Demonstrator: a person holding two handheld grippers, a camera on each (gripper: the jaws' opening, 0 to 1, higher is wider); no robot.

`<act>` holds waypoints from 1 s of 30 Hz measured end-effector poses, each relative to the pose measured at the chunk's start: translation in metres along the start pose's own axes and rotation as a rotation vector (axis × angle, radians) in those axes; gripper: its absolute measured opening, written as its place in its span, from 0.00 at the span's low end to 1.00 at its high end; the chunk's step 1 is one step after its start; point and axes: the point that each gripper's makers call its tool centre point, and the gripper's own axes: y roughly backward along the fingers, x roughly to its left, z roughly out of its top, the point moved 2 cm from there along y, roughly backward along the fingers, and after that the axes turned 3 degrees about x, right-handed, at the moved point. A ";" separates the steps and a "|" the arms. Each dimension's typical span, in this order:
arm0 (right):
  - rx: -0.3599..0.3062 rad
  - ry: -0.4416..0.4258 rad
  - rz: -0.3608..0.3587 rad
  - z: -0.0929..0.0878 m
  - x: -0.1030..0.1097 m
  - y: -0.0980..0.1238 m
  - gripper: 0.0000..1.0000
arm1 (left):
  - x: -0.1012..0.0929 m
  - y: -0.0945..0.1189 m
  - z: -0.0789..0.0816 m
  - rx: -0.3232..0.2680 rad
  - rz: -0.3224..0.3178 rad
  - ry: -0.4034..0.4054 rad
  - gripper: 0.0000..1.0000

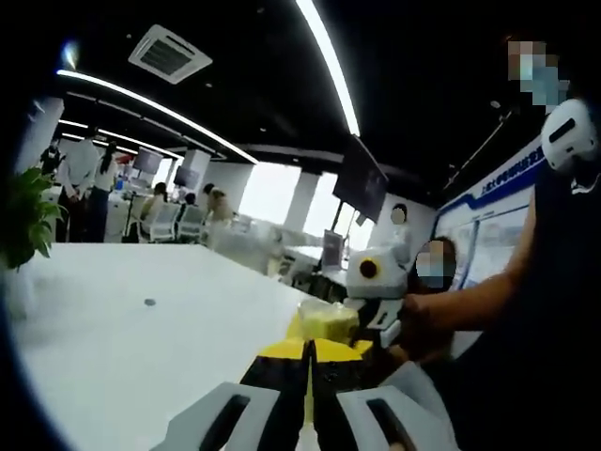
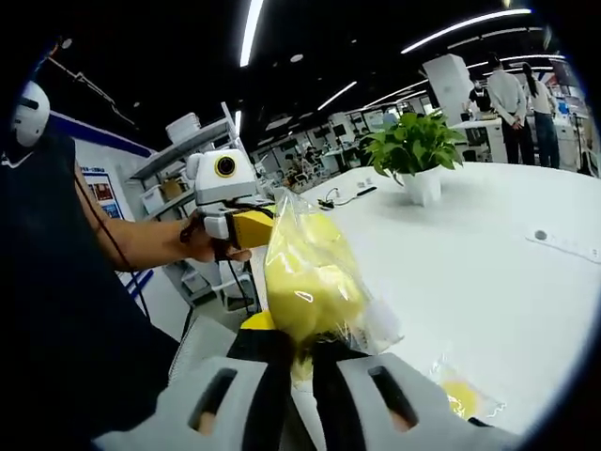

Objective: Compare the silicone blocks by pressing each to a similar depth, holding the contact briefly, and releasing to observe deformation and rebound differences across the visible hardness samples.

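A clear plastic bag (image 2: 310, 277) holding a yellow silicone block hangs in the air above the white table (image 2: 488, 272). My right gripper (image 2: 302, 343) is shut on the bag's lower end. My left gripper (image 2: 265, 225), held in a hand, reaches the bag's upper edge from the left. In the left gripper view the left gripper (image 1: 310, 346) has its yellow-tipped jaws closed together, the bag (image 1: 324, 319) sits right at their tips, and they seem to pinch the film. The right gripper (image 1: 377, 324) is behind the bag. A second bagged yellow block (image 2: 458, 395) lies on the table.
A potted plant (image 2: 413, 150) stands on the table, also seen as leaves (image 1: 23, 221) at the left edge. A small dark disc (image 1: 149, 303) lies on the tabletop (image 1: 141, 366). A person's arm (image 2: 141, 244) and dark torso are close by. Several people stand far back.
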 end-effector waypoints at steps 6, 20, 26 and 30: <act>-0.016 0.005 -0.002 0.003 0.001 -0.002 0.03 | 0.003 0.003 0.003 -0.013 0.017 -0.010 0.00; -0.006 0.002 -0.015 0.002 0.000 -0.005 0.04 | 0.005 0.007 0.000 -0.008 0.032 0.067 0.00; 0.023 0.029 -0.001 0.003 0.006 -0.007 0.02 | 0.003 0.009 -0.001 -0.013 0.025 0.070 0.00; 0.022 -0.001 -0.001 0.003 0.004 -0.007 0.01 | 0.003 0.008 0.001 -0.003 0.035 0.073 0.00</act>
